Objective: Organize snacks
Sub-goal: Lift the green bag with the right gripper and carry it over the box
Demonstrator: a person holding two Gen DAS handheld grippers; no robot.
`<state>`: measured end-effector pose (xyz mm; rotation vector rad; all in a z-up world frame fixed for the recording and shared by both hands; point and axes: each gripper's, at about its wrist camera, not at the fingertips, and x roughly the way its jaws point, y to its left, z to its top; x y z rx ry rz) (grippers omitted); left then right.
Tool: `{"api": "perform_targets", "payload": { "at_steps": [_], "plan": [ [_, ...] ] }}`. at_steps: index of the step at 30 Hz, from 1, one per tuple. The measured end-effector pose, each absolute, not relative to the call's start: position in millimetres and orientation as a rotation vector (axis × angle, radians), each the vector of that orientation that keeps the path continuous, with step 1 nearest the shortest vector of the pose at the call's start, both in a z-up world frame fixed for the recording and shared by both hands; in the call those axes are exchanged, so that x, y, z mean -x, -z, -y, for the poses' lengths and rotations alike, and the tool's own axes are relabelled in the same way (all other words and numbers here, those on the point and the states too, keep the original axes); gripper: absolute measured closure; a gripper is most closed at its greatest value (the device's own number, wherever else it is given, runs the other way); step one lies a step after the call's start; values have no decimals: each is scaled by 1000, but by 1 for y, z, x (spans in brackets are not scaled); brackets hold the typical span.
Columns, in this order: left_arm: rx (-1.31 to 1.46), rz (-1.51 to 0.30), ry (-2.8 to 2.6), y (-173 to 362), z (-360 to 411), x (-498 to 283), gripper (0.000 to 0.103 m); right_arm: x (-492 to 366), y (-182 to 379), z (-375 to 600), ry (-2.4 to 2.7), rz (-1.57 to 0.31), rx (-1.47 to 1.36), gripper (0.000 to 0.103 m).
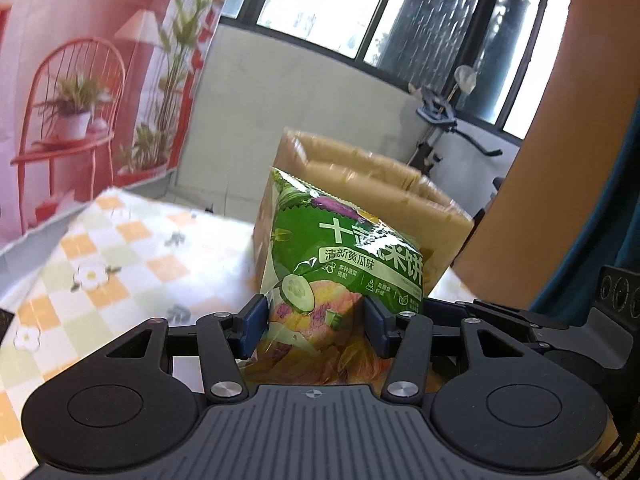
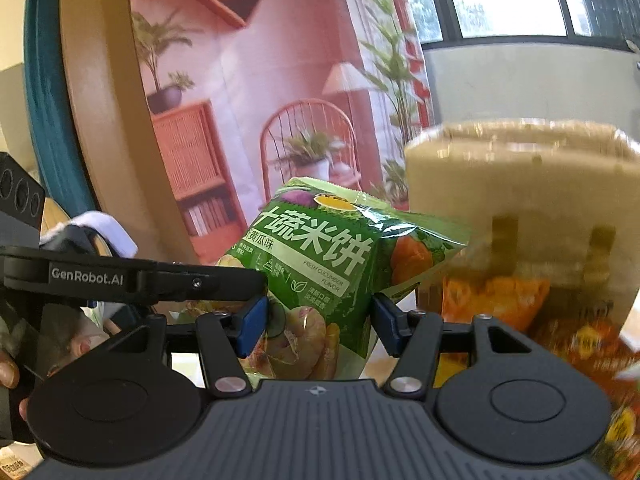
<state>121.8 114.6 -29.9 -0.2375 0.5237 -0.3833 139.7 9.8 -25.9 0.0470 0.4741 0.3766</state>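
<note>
My left gripper point(image 1: 315, 326) is shut on a green cucumber rice-cracker bag point(image 1: 340, 264), held above the checked tablecloth point(image 1: 120, 264). My right gripper point(image 2: 318, 326) is shut on a second green rice-cracker bag point(image 2: 320, 264), lifted in the air. A tan basket point(image 1: 380, 188) stands just behind the left bag; in the right wrist view it point(image 2: 520, 192) is to the right and blurred. Orange and red snack packets point(image 2: 496, 300) lie at the basket's foot. The left gripper's body point(image 2: 120, 278) shows at the left of the right wrist view.
A round wooden board with a teal rim point(image 1: 560, 160) rises at the right of the left wrist view. A pink printed backdrop point(image 2: 280, 80) hangs behind the table. An exercise bike point(image 1: 440, 128) stands by the windows.
</note>
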Motion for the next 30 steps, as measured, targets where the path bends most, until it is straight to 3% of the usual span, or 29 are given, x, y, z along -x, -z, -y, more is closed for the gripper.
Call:
{"api": "perform_targets", "payload": {
  "at_steps": [13,30],
  "plan": [
    [165,-433,439,-14,-63,-120,49,-124,-30,19,-348,-369,-19,44],
    [201,-511,555,14,-21,-175,49,-138,-31,97,-256,-388,-73,50]
  ]
}}
